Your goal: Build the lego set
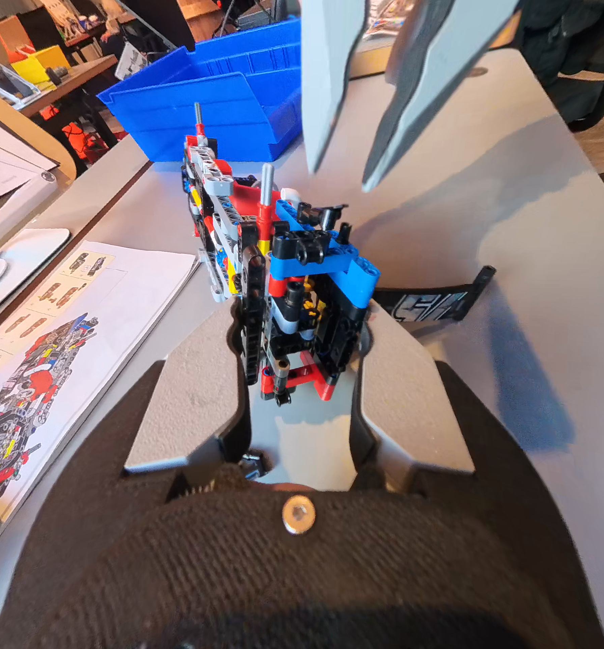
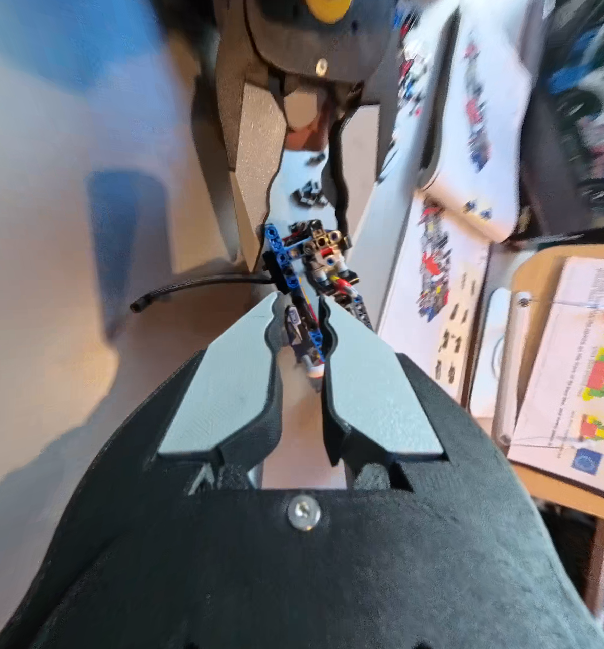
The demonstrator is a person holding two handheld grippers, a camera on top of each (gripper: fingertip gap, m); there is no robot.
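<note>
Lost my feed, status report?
Left gripper shut on lego model. Right gripper open above it, empty. Black strap piece lies beside the model.

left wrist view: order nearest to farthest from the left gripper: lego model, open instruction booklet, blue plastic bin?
1. Multicoloured lego model: between the left gripper's fingers, which are closed on its near end.
2. Open white instruction booklet: flat on the grey table, left of the gripper.
3. Blue plastic bin: far end of the table, beyond the model.
</note>
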